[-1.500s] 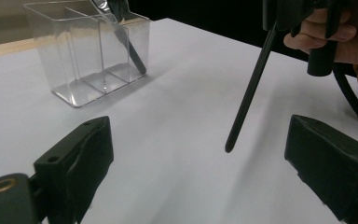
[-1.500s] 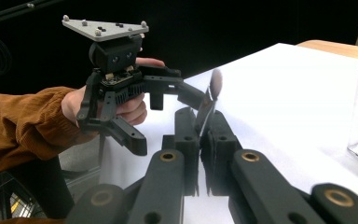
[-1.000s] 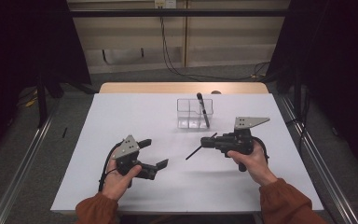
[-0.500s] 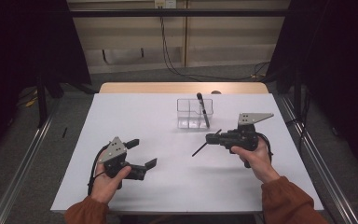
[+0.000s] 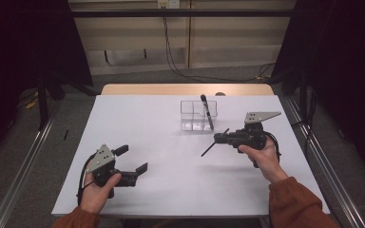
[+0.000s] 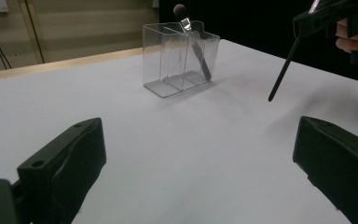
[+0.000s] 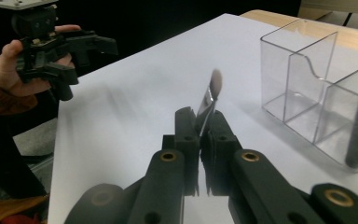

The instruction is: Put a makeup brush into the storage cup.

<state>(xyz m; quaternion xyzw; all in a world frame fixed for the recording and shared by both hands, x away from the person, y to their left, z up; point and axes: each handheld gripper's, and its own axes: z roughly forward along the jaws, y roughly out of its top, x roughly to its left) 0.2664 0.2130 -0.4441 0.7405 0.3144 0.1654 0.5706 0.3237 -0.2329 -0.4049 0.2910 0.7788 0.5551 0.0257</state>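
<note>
Item in hand: slim black-handled makeup brush (image 5: 215, 142), clenched in my right hand-held gripper (image 5: 224, 137), tip slanting down toward the white tabletop (image 5: 161, 123). Destination, I judge: clear plastic divided organiser (image 5: 198, 115) just beyond it; next comes lifting and tilting upright. Left hand-held gripper (image 5: 132, 159): released, idle.

Tabletop (image 5: 171, 142) white, plain; far edge light wood. Organiser box (image 5: 198, 115) clear, colourless. Makeup brush in box (image 5: 207, 113): black handle, silver ferrule, dark tip. Held brush (image 5: 214, 143) black. Grippers (image 5: 128, 161) (image 5: 217, 137) black, grey plates. Sleeves (image 5: 297, 204) rust-orange.
</note>
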